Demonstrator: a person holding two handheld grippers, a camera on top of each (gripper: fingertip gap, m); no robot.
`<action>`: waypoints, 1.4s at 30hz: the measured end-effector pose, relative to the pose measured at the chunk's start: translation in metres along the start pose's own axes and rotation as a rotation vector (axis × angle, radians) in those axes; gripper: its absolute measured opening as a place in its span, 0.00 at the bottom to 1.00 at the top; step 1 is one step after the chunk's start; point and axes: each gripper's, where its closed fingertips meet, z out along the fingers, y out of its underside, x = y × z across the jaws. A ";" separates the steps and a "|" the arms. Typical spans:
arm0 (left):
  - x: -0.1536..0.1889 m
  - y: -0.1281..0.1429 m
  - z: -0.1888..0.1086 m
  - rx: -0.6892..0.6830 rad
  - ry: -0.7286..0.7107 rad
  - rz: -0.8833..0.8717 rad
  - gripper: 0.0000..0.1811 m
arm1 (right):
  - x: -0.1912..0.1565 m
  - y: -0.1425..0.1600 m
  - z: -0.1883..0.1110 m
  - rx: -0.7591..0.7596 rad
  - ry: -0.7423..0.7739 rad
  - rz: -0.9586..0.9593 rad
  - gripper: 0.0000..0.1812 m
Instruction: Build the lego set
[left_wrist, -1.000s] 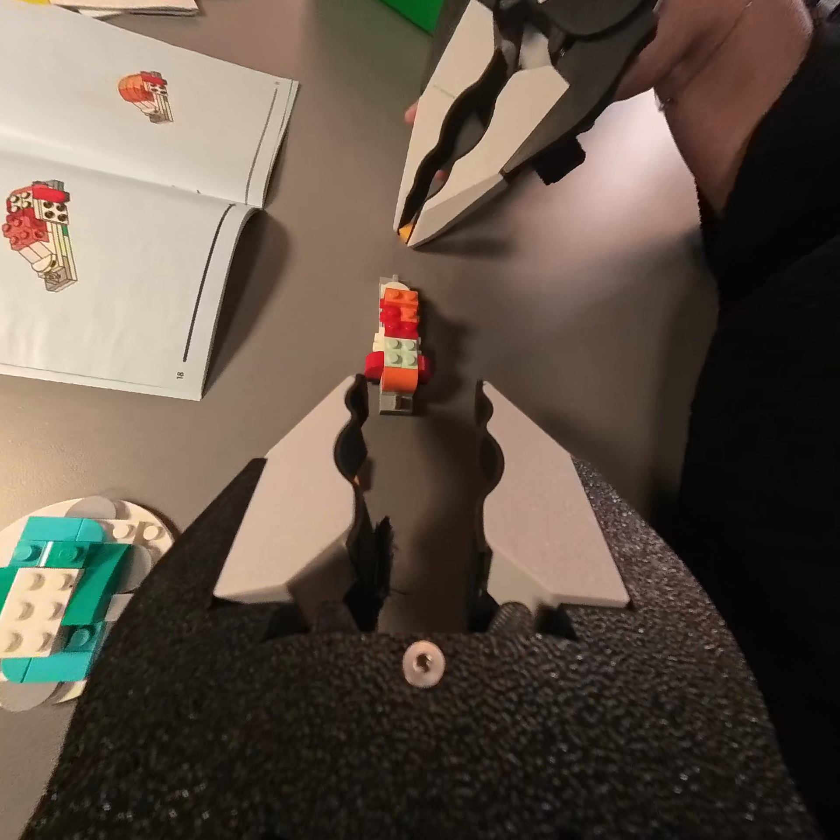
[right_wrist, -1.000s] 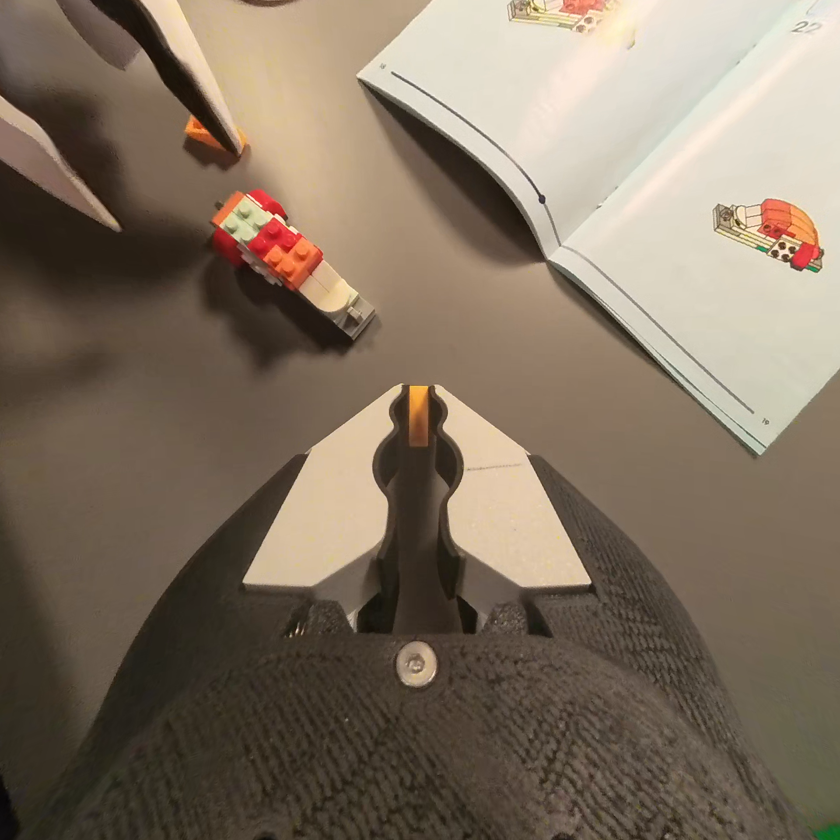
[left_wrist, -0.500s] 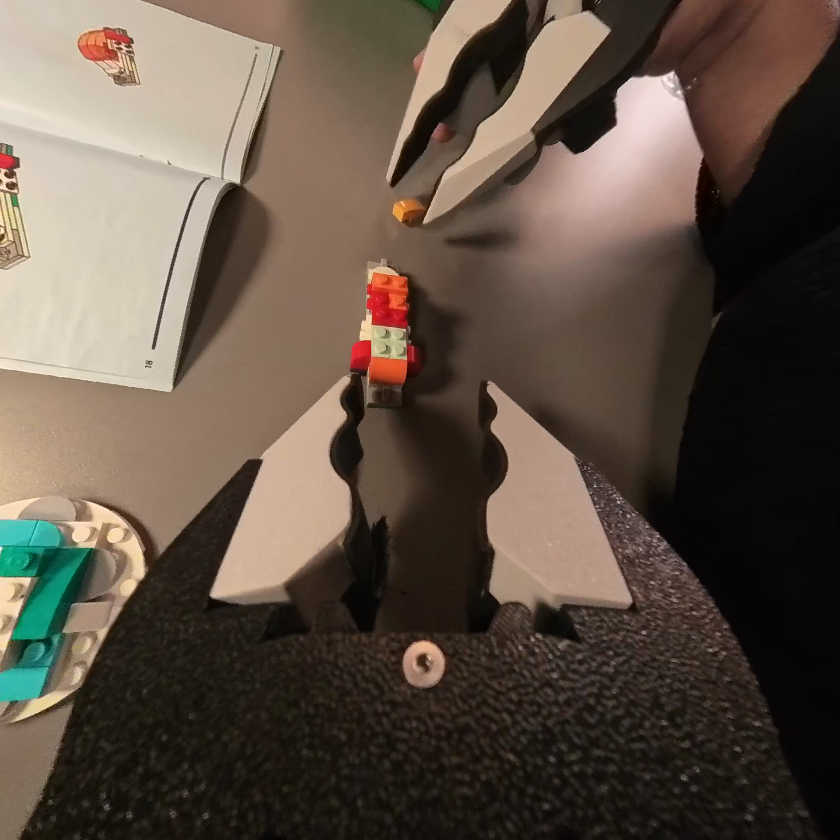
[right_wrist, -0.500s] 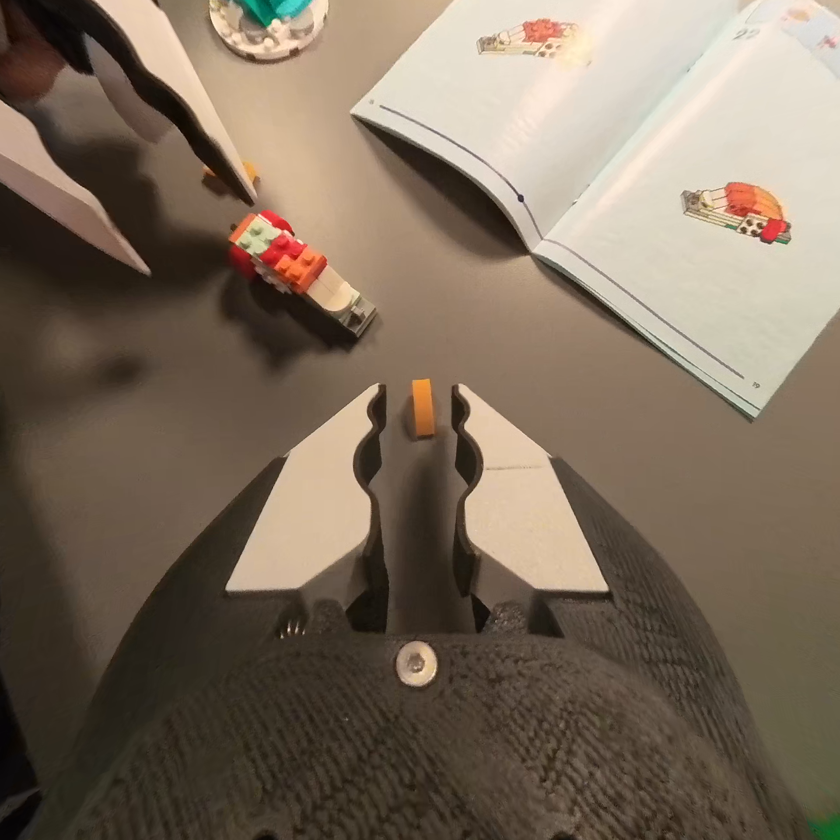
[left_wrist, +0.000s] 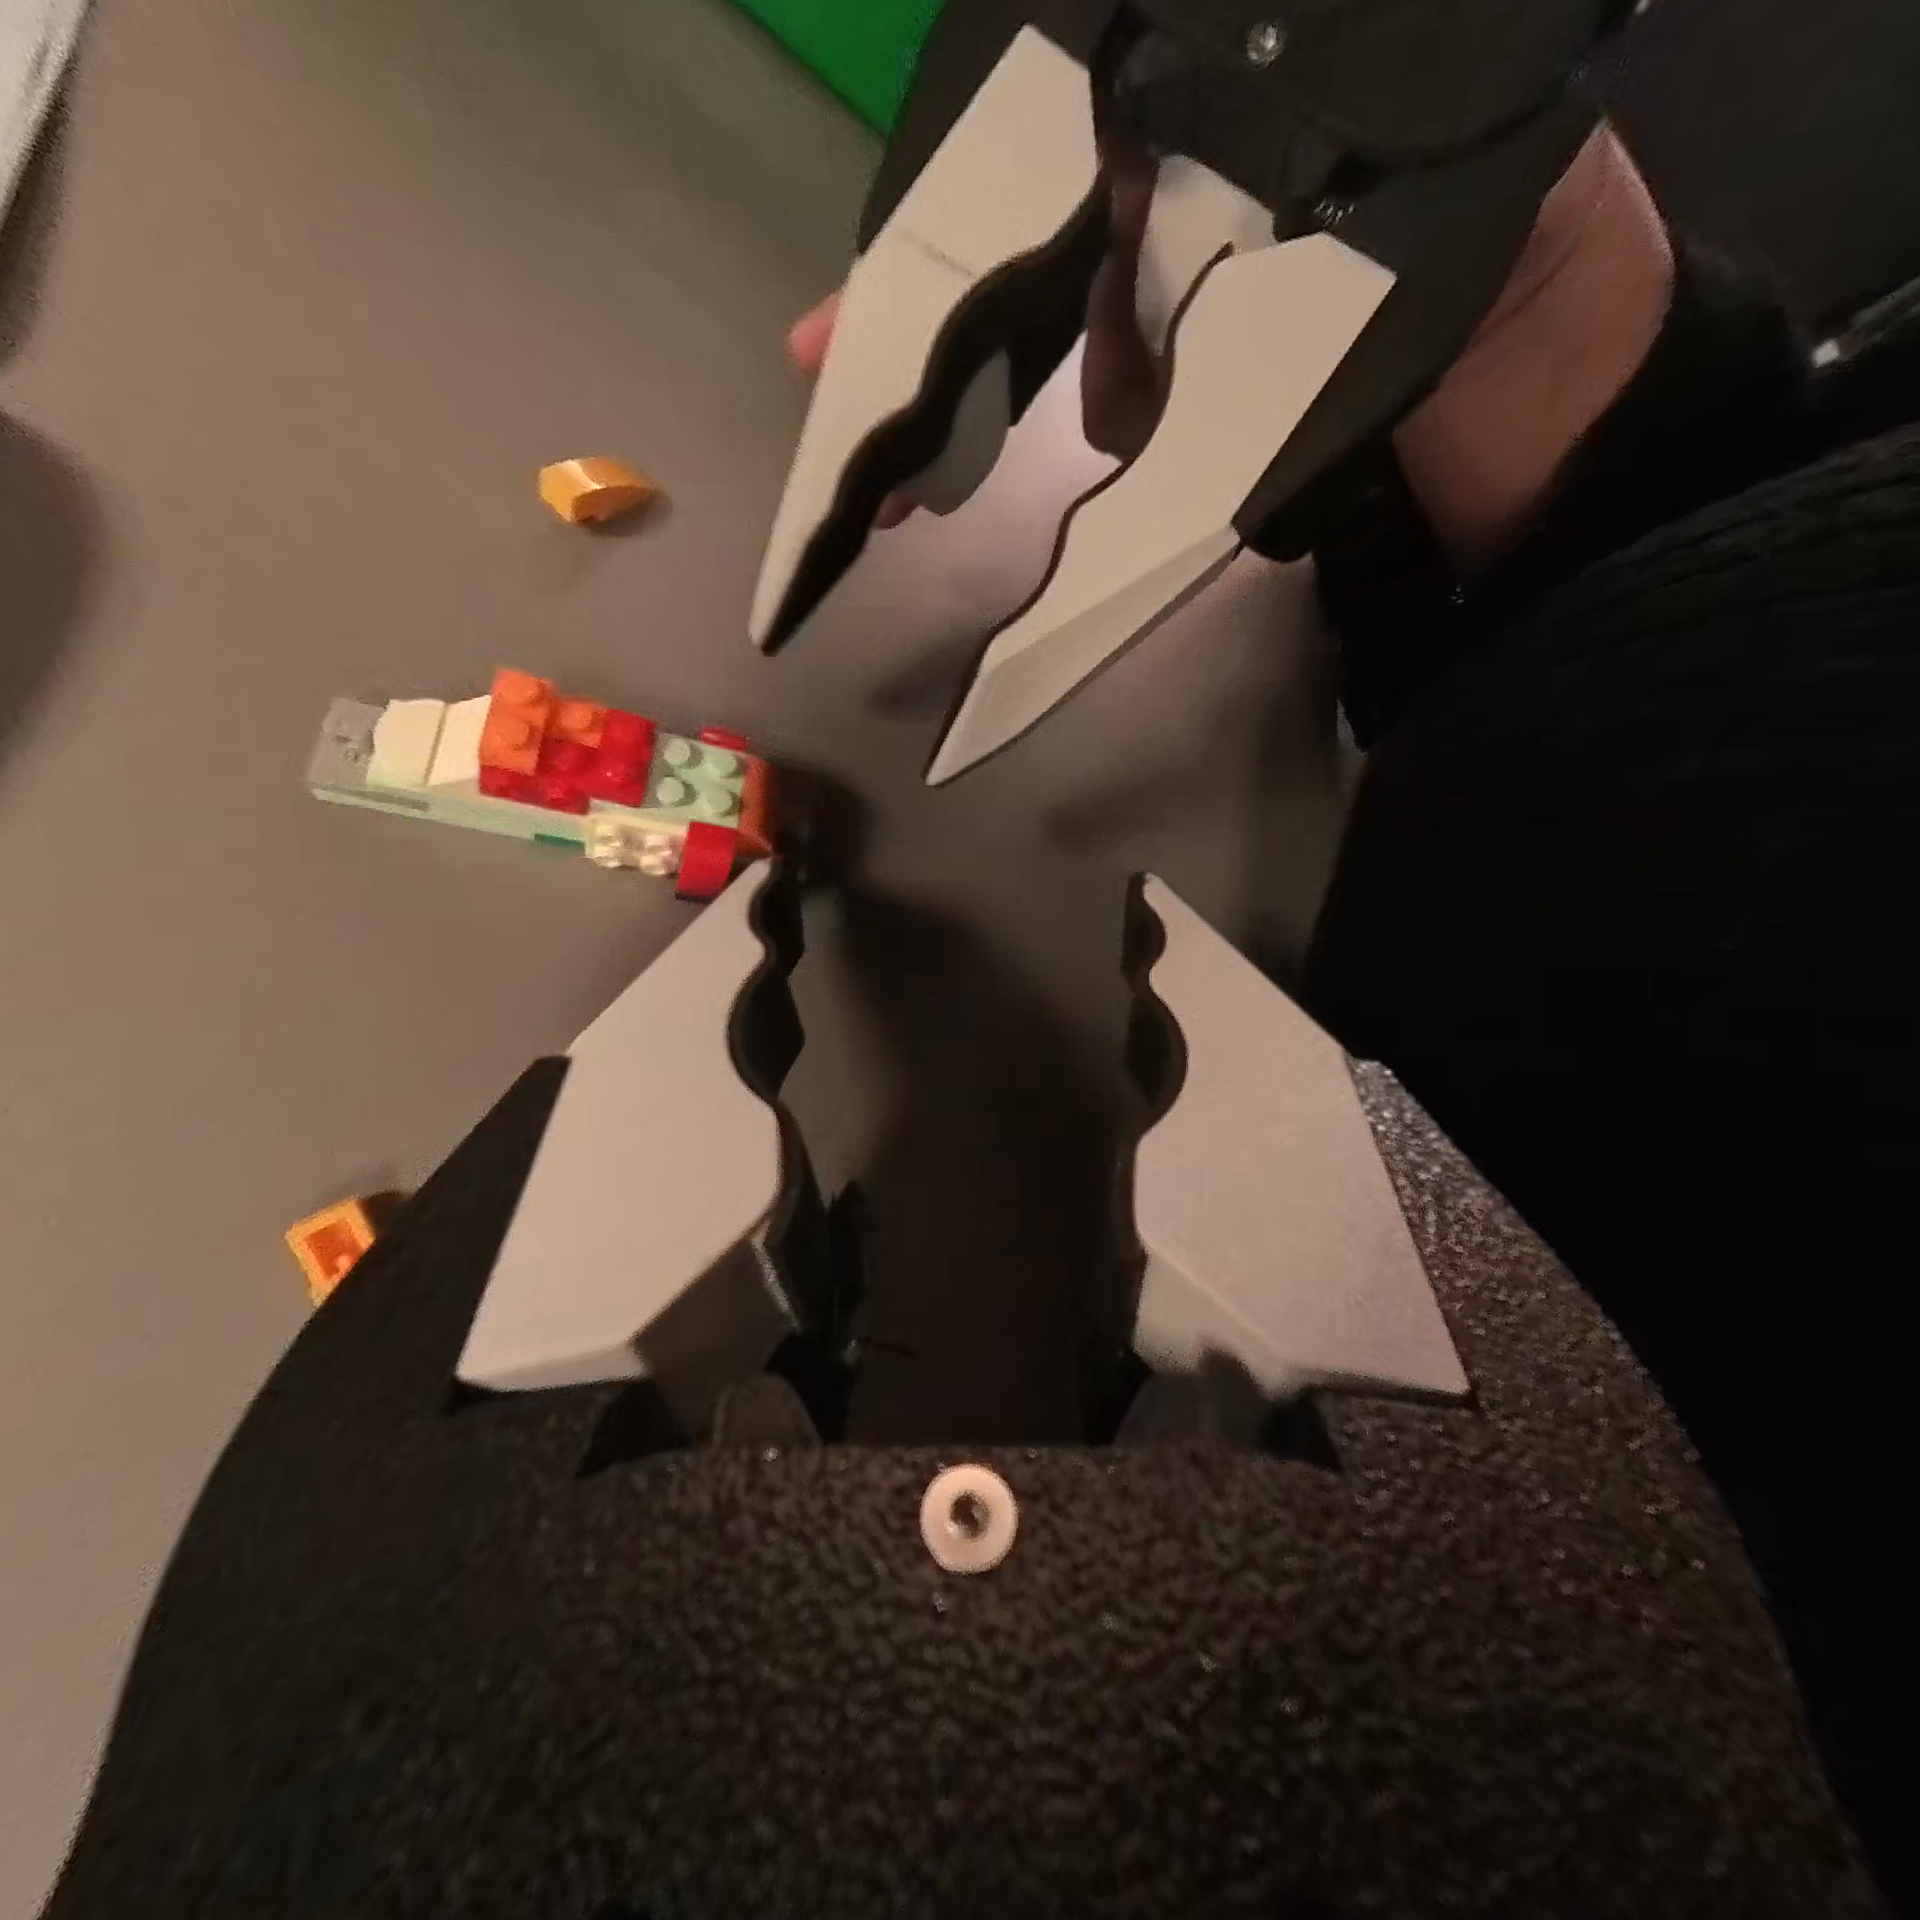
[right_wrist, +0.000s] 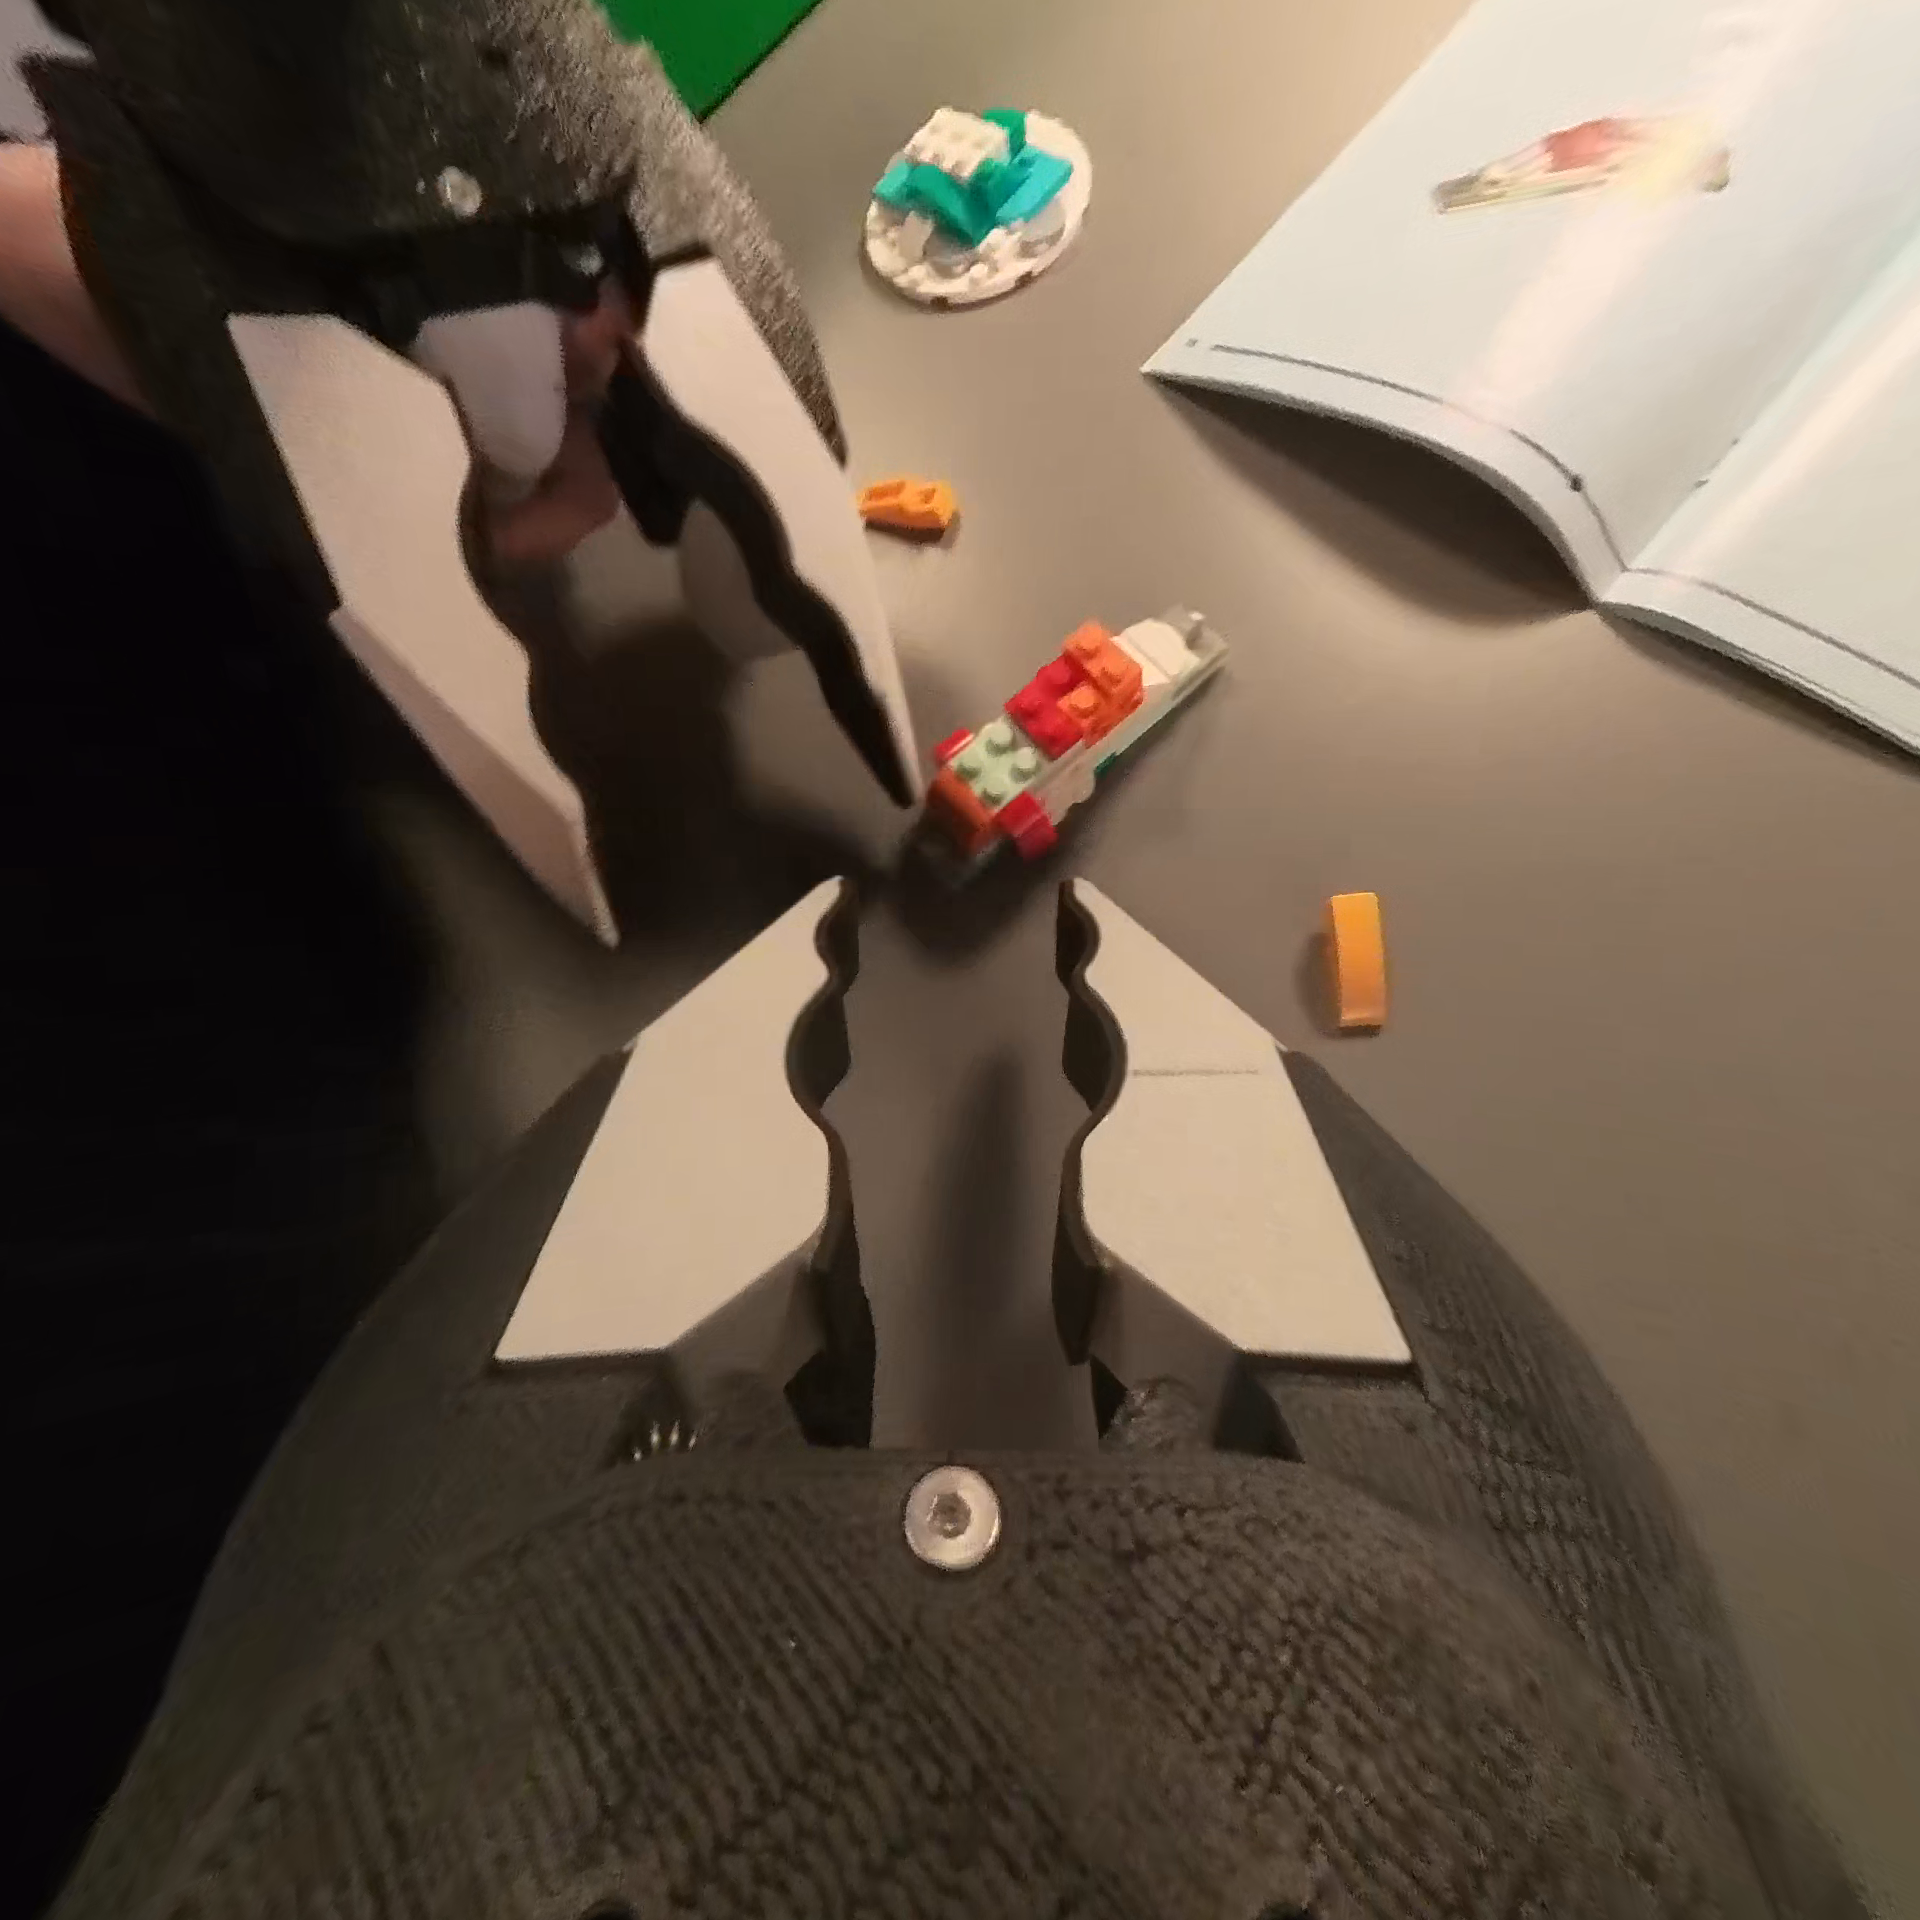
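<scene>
A small lego model (left_wrist: 551, 774) of red, orange, pale green and white bricks lies on the dark table; it also shows in the right wrist view (right_wrist: 1060, 738). My left gripper (left_wrist: 956, 878) is open and empty, its left fingertip right beside the model's red-and-orange end. My right gripper (right_wrist: 953, 888) is open and empty just short of that same end. The two grippers face each other, the right one (left_wrist: 850, 712) across from the left one (right_wrist: 756, 864). A loose orange curved piece (right_wrist: 1356, 961) lies on the table right of my right gripper.
A second small orange piece (right_wrist: 909, 506) lies beyond the model, by the left gripper (left_wrist: 332, 1252). A round white plate with a teal and white build (right_wrist: 977, 203), an open instruction booklet (right_wrist: 1610, 364) and a green plate (right_wrist: 707, 42) are farther back. My right gripper's tips are some 6 cm from the loose orange curved piece (right_wrist: 1356, 961). Look for it in the left wrist view (left_wrist: 607, 473) too.
My right gripper opened and let go of the orange curved piece, which now lies on the table. Both grippers swung round and closed in on the model's red-and-orange end.
</scene>
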 end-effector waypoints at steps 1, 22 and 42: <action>0.000 0.000 -0.002 -0.009 -0.005 0.007 0.33 | 0.004 -0.004 -0.001 0.029 0.043 0.023 0.22; -0.036 0.005 -0.066 0.116 -0.240 -0.015 0.29 | 0.034 -0.006 0.010 0.078 0.404 0.063 0.25; -0.054 0.004 -0.061 0.063 -0.415 0.082 0.23 | 0.029 -0.009 0.029 0.042 0.352 -0.018 0.18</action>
